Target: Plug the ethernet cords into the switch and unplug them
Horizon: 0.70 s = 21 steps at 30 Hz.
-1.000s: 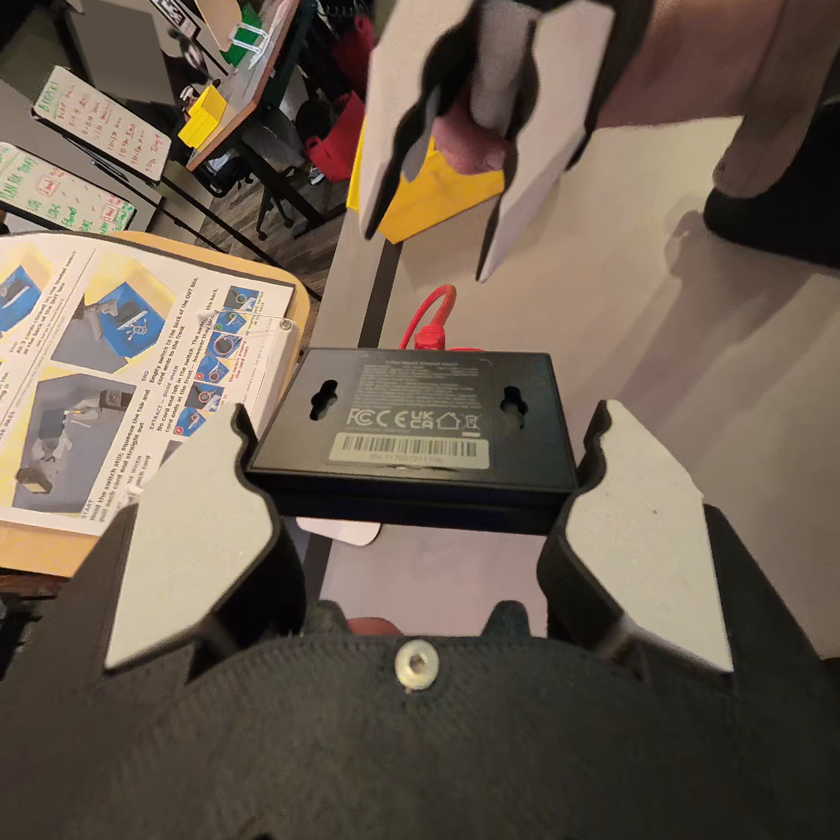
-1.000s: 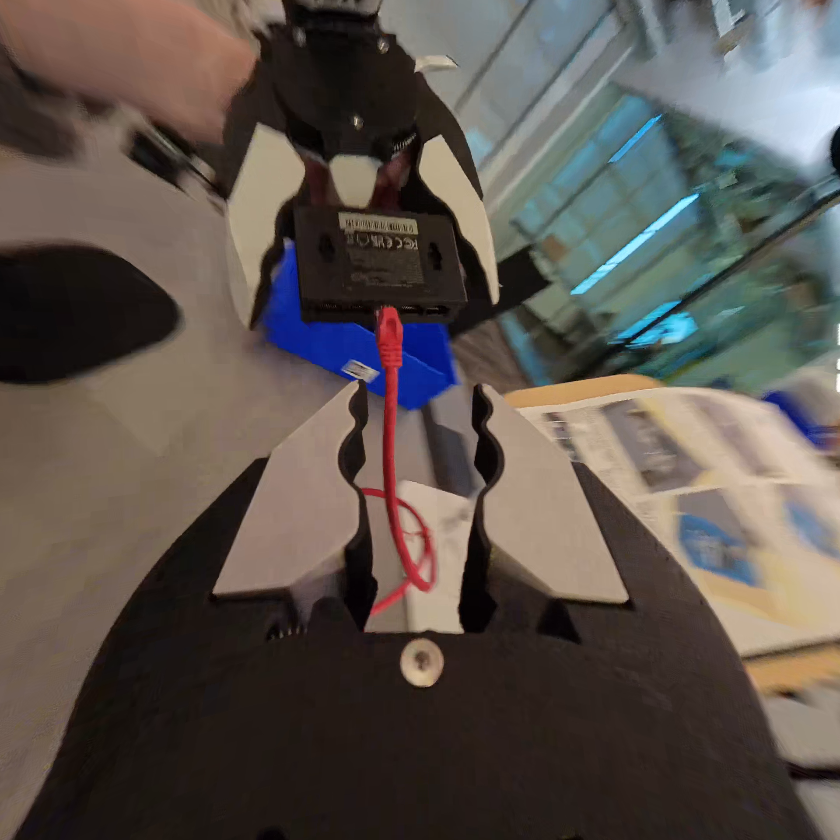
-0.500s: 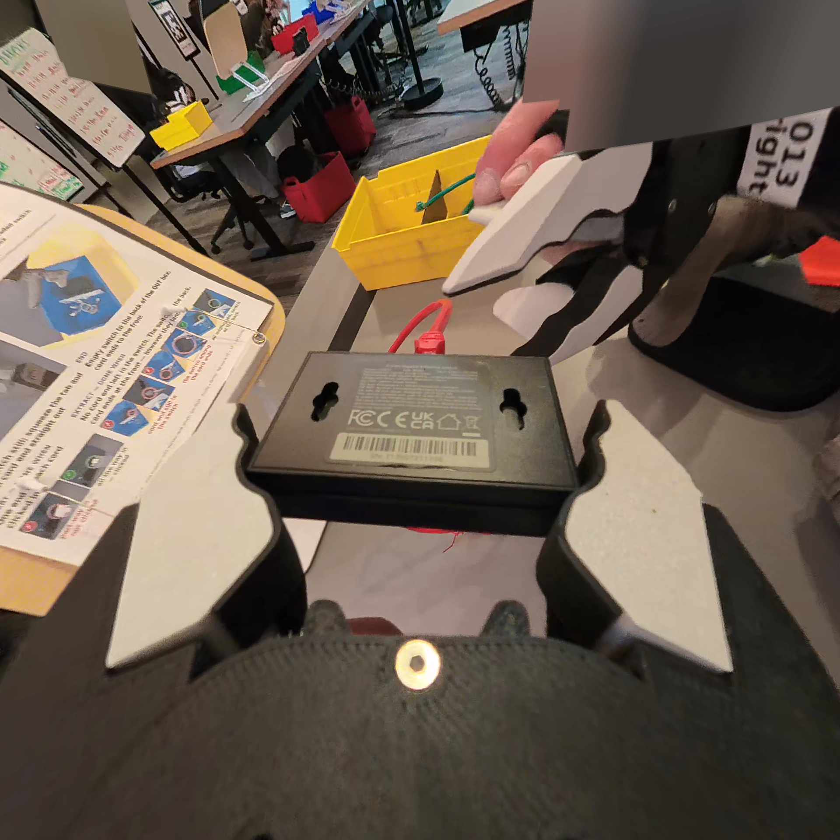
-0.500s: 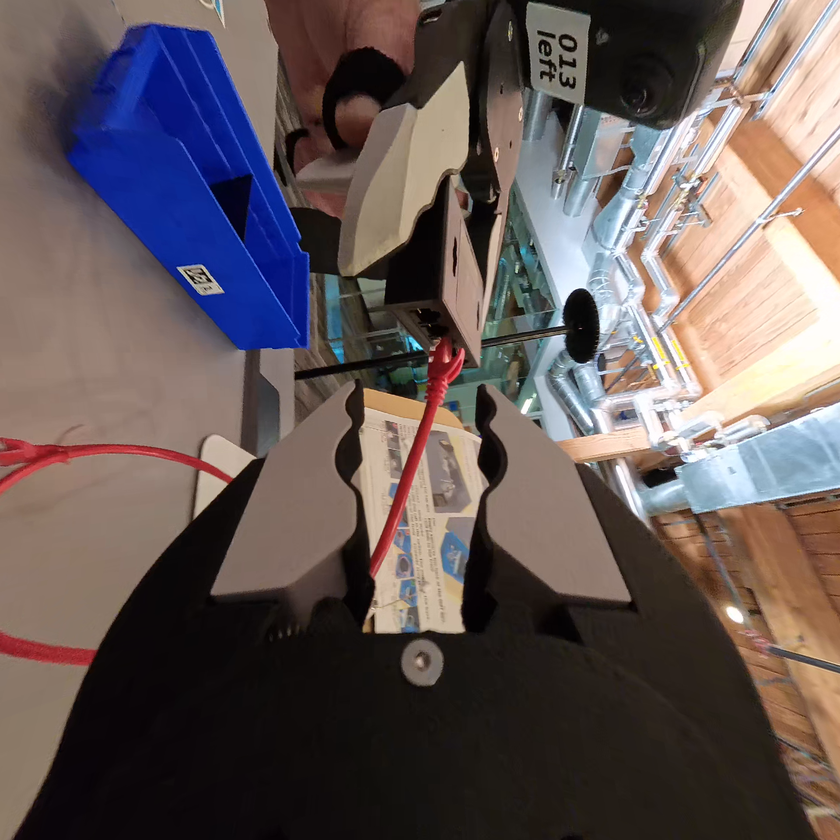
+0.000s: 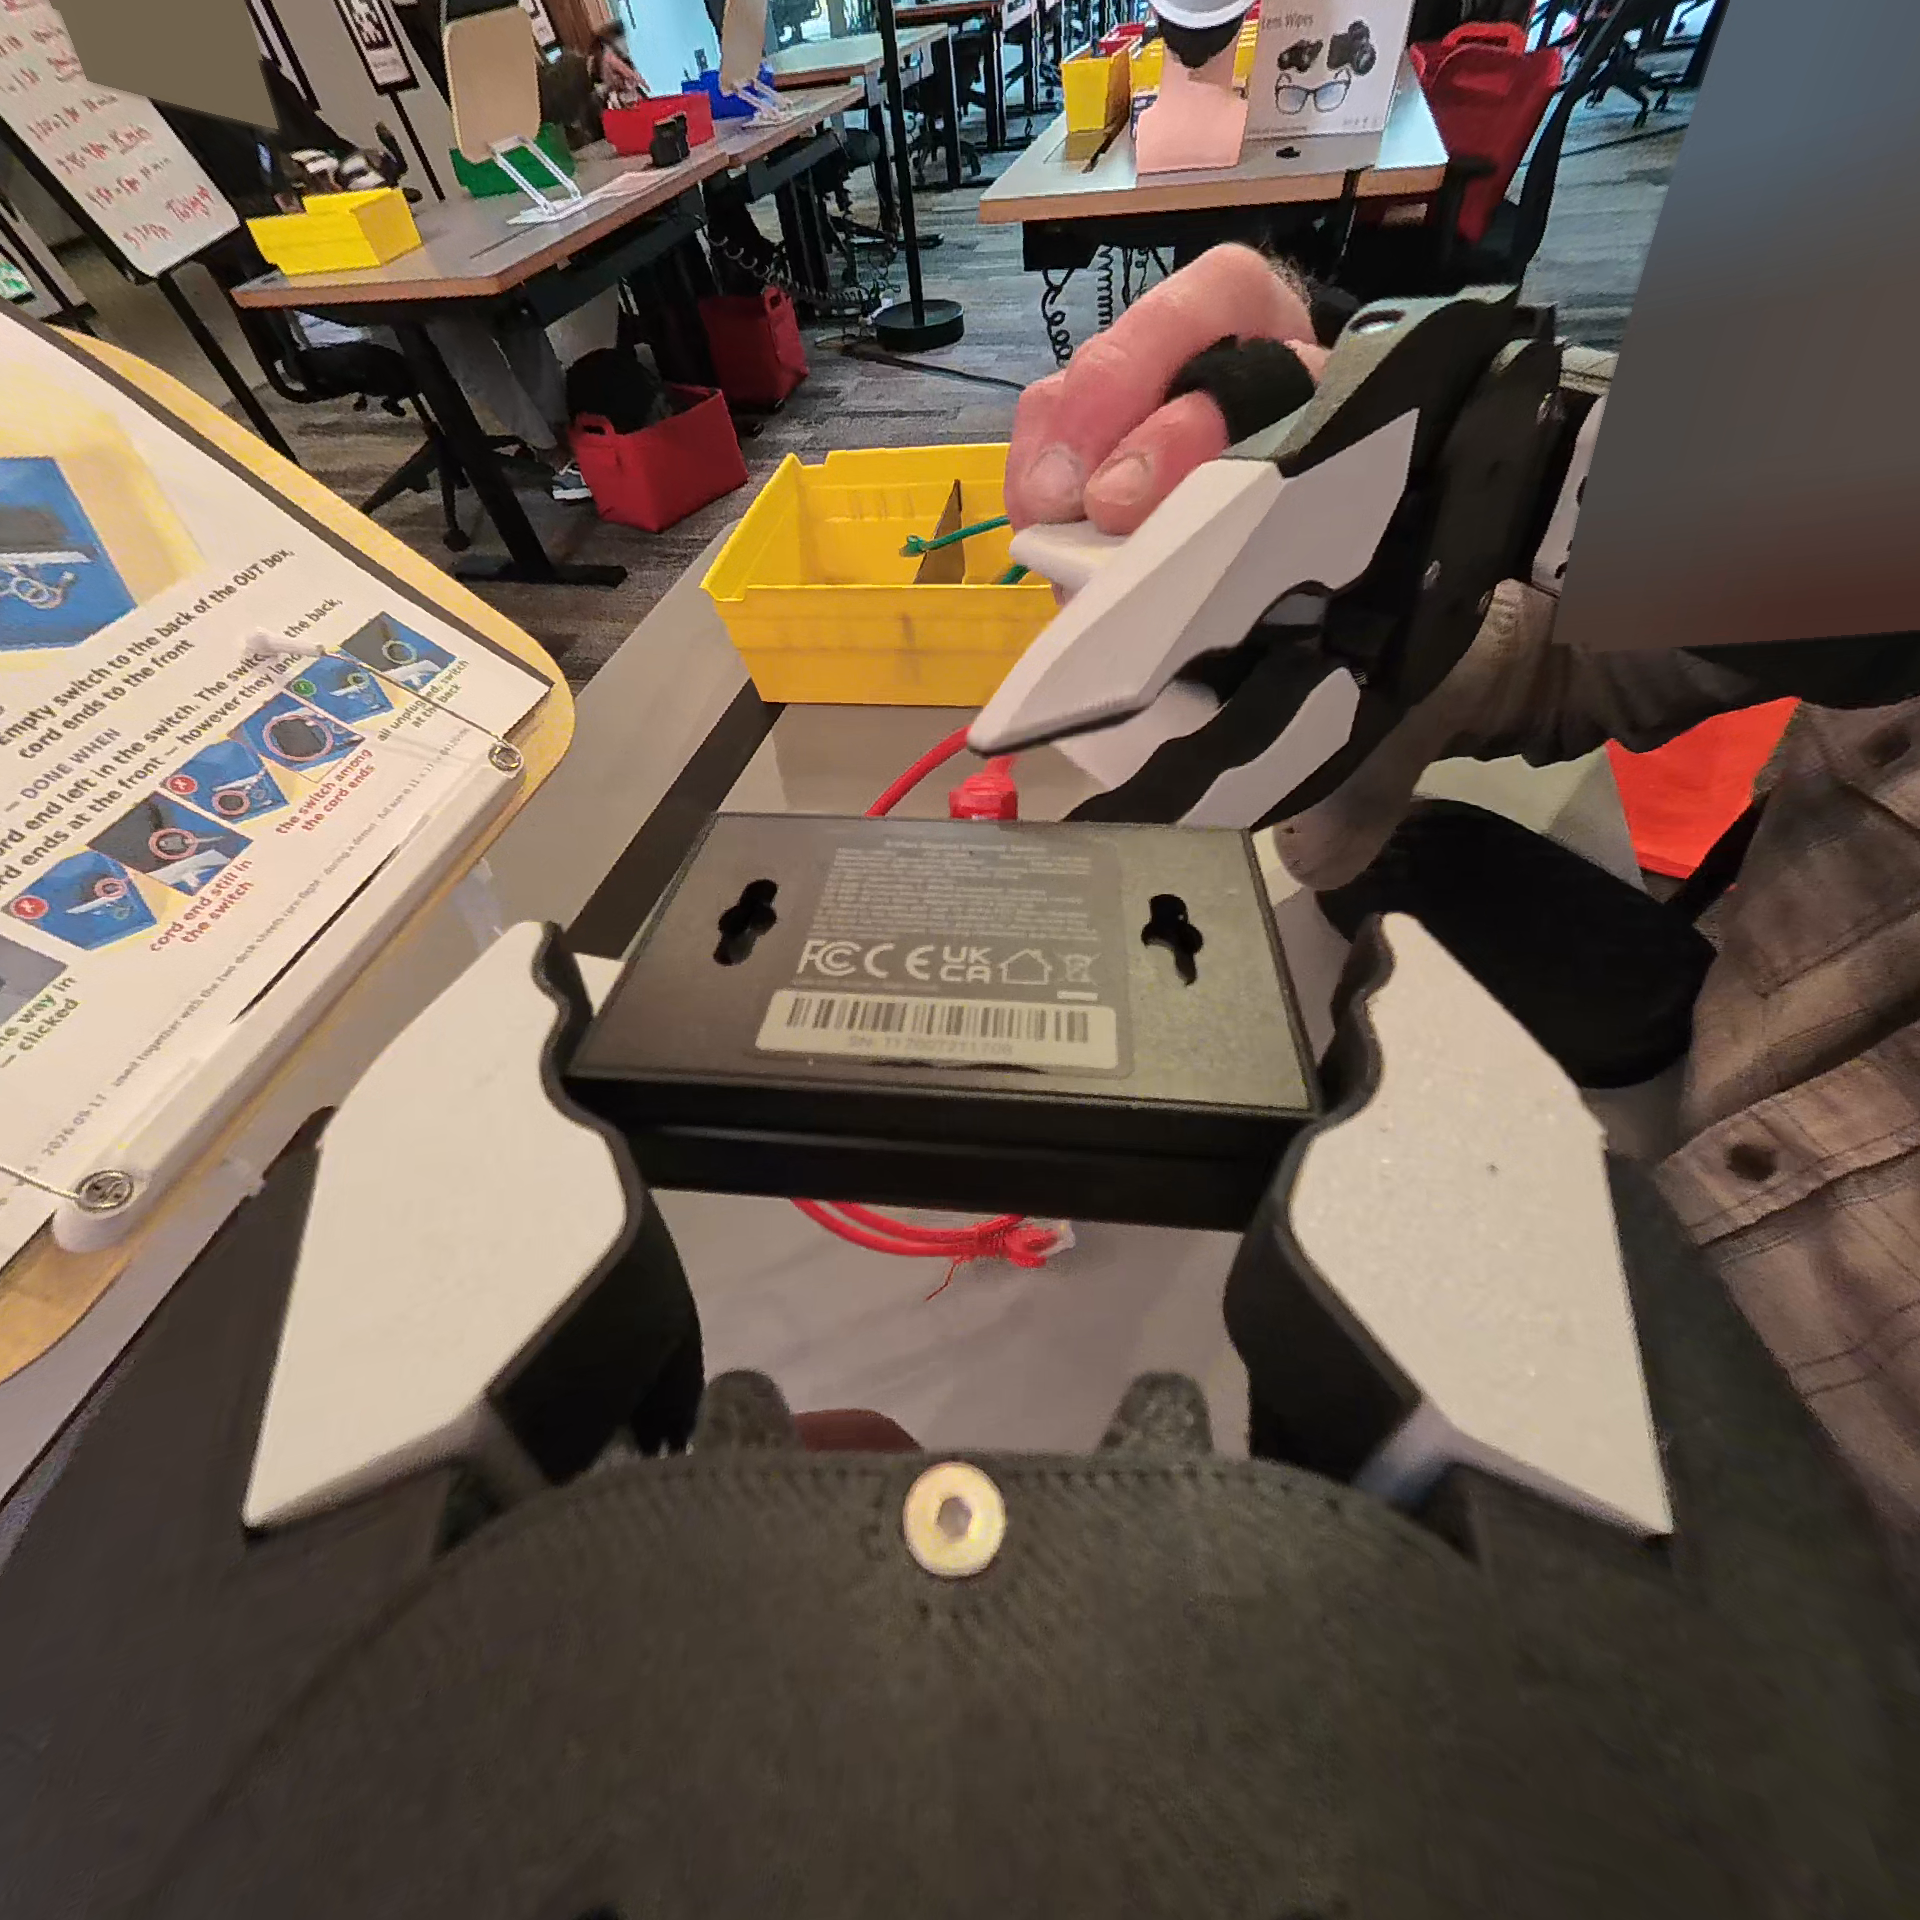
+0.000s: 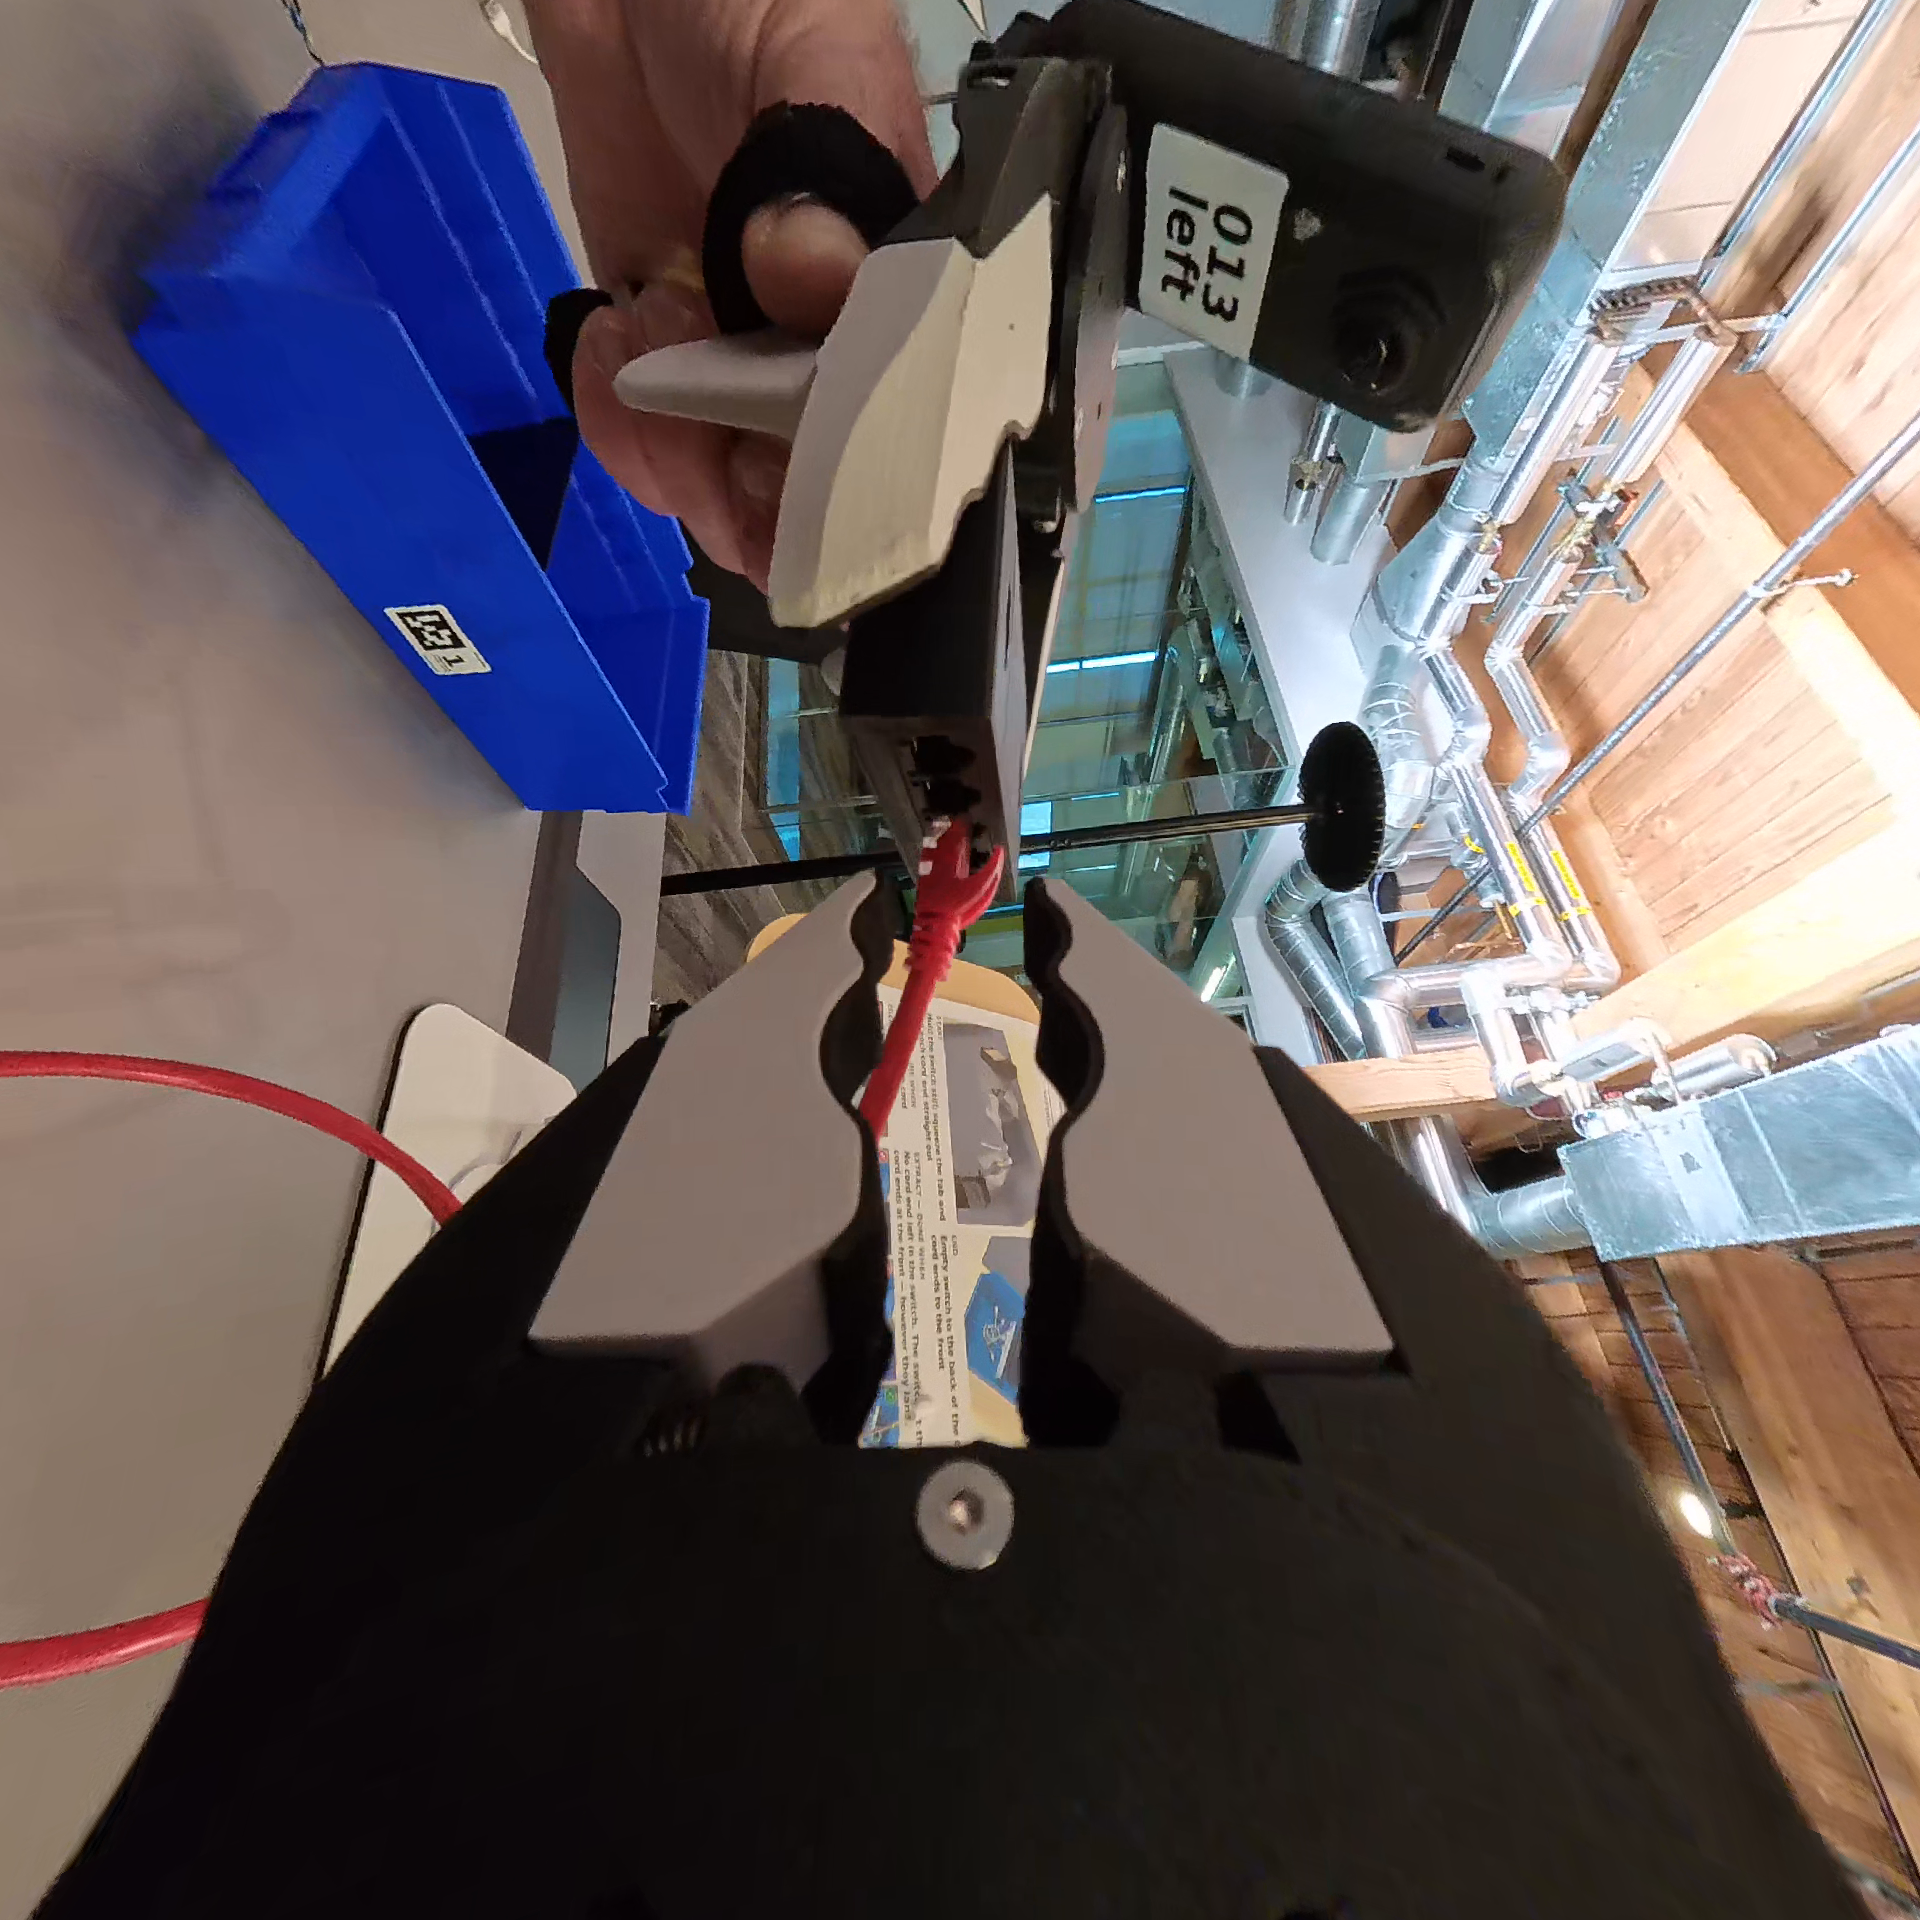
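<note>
My left gripper [image 5: 956, 935] is shut on the black switch [image 5: 945, 977], held underside up above the grey table. A red ethernet cord is plugged into the switch's far side, where its plug [image 5: 982, 800] shows. In the right wrist view the switch [image 6: 935, 665] is edge-on, with the red plug [image 6: 945, 873] in a lower port. My right gripper [image 6: 951, 888] is open, turned on its side, its fingertips on either side of the plug's boot without pinching it. It also shows in the left wrist view [image 5: 1039, 769], just behind the switch. A loose red cord end [image 5: 997, 1236] lies under the switch.
A yellow bin [image 5: 862, 613] with a green cord stands beyond the switch. A blue bin [image 6: 416, 416] sits on the table [image 6: 156, 883]. An instruction sheet on a wooden board [image 5: 208, 779] is to the left. Red cord [image 6: 260, 1101] loops over a white pad [image 6: 457, 1101]. My two grippers' fingertips are within a few centimetres of each other.
My right gripper has rolled onto its side and closed in on the plug, its tips now flanking the boot. My left gripper keeps hold of the switch, tilted up a little.
</note>
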Tool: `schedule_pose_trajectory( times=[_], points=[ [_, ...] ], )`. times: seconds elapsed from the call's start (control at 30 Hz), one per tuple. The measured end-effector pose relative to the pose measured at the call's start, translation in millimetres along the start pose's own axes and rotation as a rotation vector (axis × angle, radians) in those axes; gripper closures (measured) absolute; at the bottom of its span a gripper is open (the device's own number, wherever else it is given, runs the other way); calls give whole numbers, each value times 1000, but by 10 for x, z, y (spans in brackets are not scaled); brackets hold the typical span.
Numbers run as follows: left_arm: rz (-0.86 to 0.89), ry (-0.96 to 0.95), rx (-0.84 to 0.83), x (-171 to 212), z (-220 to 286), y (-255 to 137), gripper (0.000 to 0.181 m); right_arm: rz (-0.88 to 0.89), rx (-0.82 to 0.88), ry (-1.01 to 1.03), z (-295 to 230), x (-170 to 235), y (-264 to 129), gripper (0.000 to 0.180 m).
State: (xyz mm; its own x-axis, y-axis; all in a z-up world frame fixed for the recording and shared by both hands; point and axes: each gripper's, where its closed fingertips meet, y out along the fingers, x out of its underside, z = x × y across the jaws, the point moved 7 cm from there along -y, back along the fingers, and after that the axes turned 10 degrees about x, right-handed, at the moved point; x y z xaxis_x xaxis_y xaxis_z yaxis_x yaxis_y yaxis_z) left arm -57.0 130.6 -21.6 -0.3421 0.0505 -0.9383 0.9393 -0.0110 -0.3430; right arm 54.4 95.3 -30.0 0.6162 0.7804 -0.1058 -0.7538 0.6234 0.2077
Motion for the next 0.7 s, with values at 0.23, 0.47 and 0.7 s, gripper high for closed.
schedule_pose_trajectory(
  times=[0.23, 0.47, 0.7],
  points=[
    [5, -21, 21, 6, 1, 28, 48, 10, -36, -26, -6, -11, 56, 165],
    [-2, -38, 28, 34, -7, 33, 48, 17, -68, -39, -22, -12, 67, 166],
    [10, -67, 37, 43, -11, 46, 49, 31, -142, 47, 21, 9, 70, 167]
  ],
)
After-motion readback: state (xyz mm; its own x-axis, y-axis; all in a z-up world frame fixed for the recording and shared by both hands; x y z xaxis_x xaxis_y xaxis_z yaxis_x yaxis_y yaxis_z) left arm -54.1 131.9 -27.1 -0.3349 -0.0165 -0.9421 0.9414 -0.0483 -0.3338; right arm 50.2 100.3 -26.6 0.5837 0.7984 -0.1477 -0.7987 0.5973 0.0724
